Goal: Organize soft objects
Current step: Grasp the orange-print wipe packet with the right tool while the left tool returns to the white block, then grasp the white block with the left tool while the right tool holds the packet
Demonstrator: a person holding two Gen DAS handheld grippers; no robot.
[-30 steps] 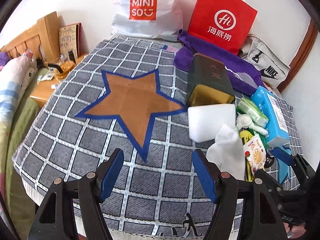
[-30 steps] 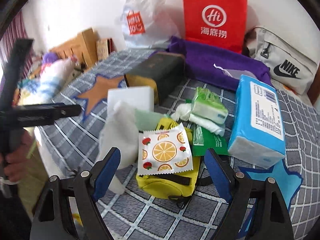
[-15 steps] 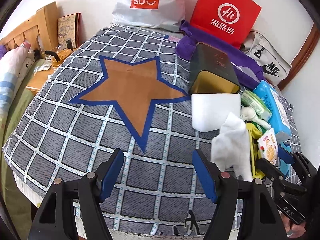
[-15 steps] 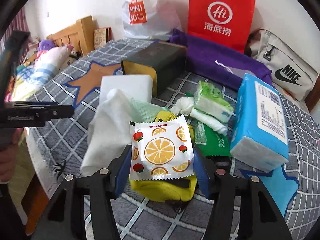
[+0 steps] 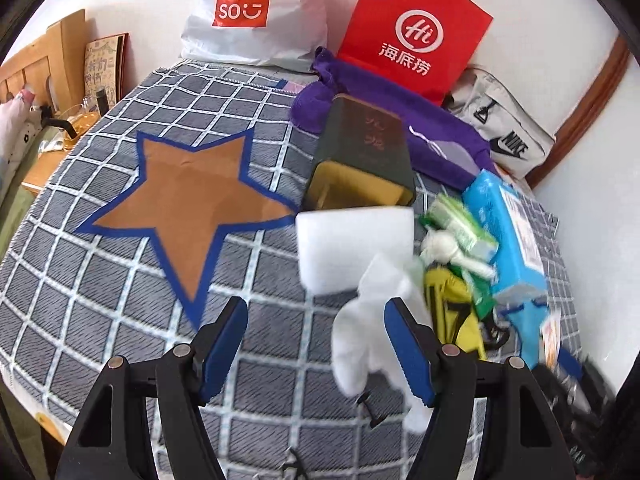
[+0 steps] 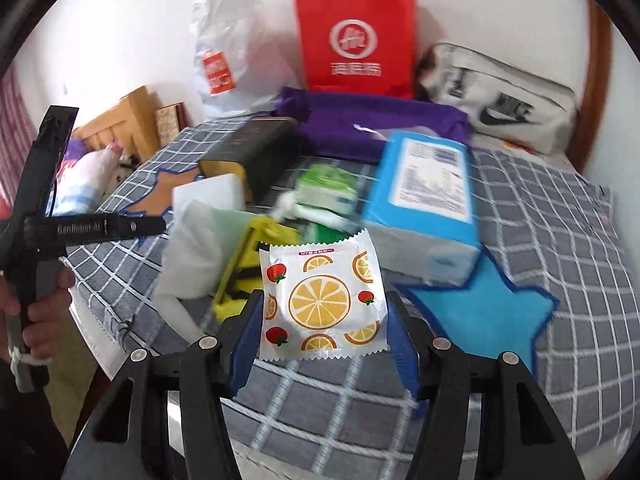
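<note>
The bed (image 5: 100, 280), spread with a grey checked cover bearing a brown star (image 5: 192, 208) and a blue star (image 6: 476, 312), carries everything. Against the wall stand a red paper bag (image 5: 412, 32), a white Miniso bag (image 5: 248, 16) and a grey Nike pouch (image 5: 508, 128); what these hold cannot be seen. A purple cloth bag (image 5: 432, 128) lies in front of them, and a dark tin box (image 5: 364, 160) lies on its side with its gold open end facing the viewer, apparently empty.

Beside it sits a heap of soft goods: a blue tissue pack (image 6: 428, 192), a white foam block (image 5: 356, 248), a crumpled white cloth (image 5: 372, 328), a yellow pouch (image 6: 248, 264) and a green wipes pack (image 6: 328, 192).

The smallest item is what changed: a second ago the orange-print sachet (image 6: 324, 304) lay on the yellow pouch between wide jaws; now the right tool (image 6: 324, 336) is clenched on its two edges and has lifted it clear of the heap, over the blue star. That likely means the first item is picked and awaits sorting. The left tool (image 5: 316, 344) stays released, holding nothing, hovering over the cover with the white cloth just beside its right finger
</note>
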